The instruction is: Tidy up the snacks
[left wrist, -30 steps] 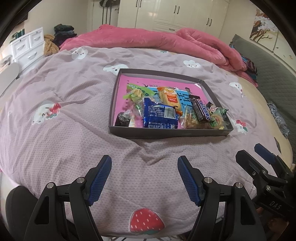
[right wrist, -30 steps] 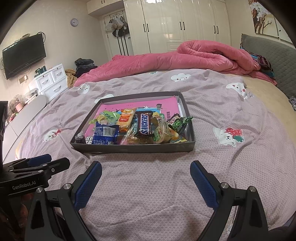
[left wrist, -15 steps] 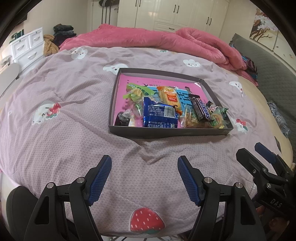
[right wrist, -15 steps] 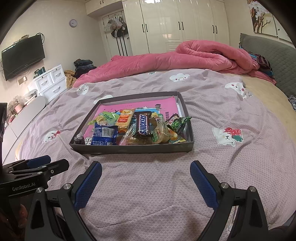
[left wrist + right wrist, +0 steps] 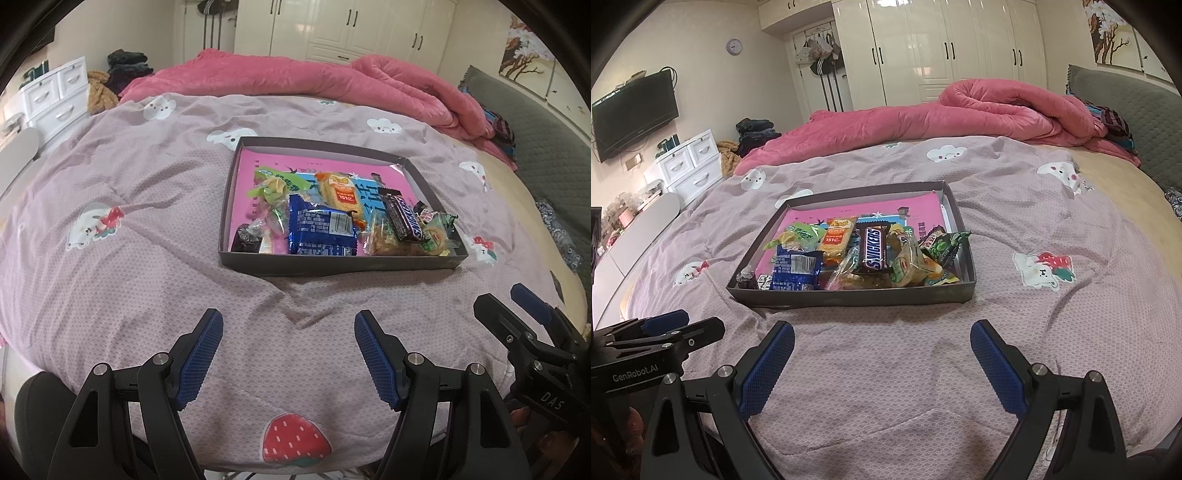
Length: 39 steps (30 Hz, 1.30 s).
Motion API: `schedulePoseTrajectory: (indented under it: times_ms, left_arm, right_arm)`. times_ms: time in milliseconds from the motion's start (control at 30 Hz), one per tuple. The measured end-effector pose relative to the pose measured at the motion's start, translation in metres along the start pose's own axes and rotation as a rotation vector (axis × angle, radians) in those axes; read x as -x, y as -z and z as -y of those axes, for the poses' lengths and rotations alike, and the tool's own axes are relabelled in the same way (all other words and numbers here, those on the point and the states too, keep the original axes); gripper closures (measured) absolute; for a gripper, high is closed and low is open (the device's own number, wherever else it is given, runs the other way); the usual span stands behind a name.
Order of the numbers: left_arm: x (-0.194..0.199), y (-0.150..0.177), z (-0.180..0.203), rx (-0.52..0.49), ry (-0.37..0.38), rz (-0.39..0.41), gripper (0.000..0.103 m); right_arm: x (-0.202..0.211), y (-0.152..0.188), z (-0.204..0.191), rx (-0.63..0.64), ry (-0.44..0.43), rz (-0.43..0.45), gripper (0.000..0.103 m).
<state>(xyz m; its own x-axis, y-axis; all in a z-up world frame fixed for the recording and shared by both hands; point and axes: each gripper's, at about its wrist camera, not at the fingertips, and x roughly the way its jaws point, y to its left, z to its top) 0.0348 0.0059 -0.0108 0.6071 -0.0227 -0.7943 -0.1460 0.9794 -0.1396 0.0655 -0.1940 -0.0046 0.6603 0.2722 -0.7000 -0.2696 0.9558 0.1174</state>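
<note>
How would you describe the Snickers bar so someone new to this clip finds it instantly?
On the mauve bedspread sits a shallow grey tray with a pink floor. Among the snacks heaped at its near end, the Snickers bar lies on top, right of the blue packet: the only dark brown wrapper with large white lettering.

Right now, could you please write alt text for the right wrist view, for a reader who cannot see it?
A shallow dark tray of wrapped snacks, a Snickers bar in the middle, lies on a pink-purple bedspread. The open right gripper hovers before it, holding nothing.
</note>
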Motion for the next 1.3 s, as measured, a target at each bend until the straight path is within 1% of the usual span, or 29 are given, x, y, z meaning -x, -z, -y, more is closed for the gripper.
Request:
schedulePoseTrajectory:
  times_ms: [200, 733, 900, 1000, 1067, 1133, 1200, 1300]
  left_arm:
    - [0.001, 0.0, 0.0, -0.003, -0.011, 0.002, 0.028]
    - [0.001, 0.0, 0.0, -0.006, -0.024, 0.006, 0.028]
    - [0.0, -0.001, -0.001, -0.006, -0.015, 0.015, 0.028]
    - [-0.003, -0.002, -0.004, -0.008, -0.001, 0.021, 0.028]
    - [-0.007, -0.005, -0.008, -0.004, 0.001, 0.022, 0.024]
    - [-0.012, -0.008, -0.015, 0.007, -0.002, 0.028, 0.024]
    - [-0.018, -0.013, -0.025, 0.021, -0.02, 0.03, 0.024]
    - [-0.028, -0.028, -0.05, 0.044, -0.071, 0.048, 0.023]
  right_arm:
    - [-0.001, 0.0, -0.001, -0.005, 0.001, -0.001, 0.004]
    - [-0.002, 0.001, -0.002, -0.008, -0.001, -0.003, 0.004]
    - [-0.004, 0.001, 0.001, -0.017, 0.002, -0.009, 0.004]
    - [-0.008, 0.0, 0.009, -0.043, 0.011, -0.011, 0.004]
    - [-0.012, -0.002, 0.017, -0.068, 0.027, -0.013, 0.004]
    - [-0.017, -0.005, 0.028, -0.099, 0.047, -0.01, 0.002]
    - [-0.022, -0.011, 0.047, -0.139, 0.084, -0.005, 0.001]
    - [-0.029, -0.027, 0.084, -0.221, 0.145, 0.025, 0.001]
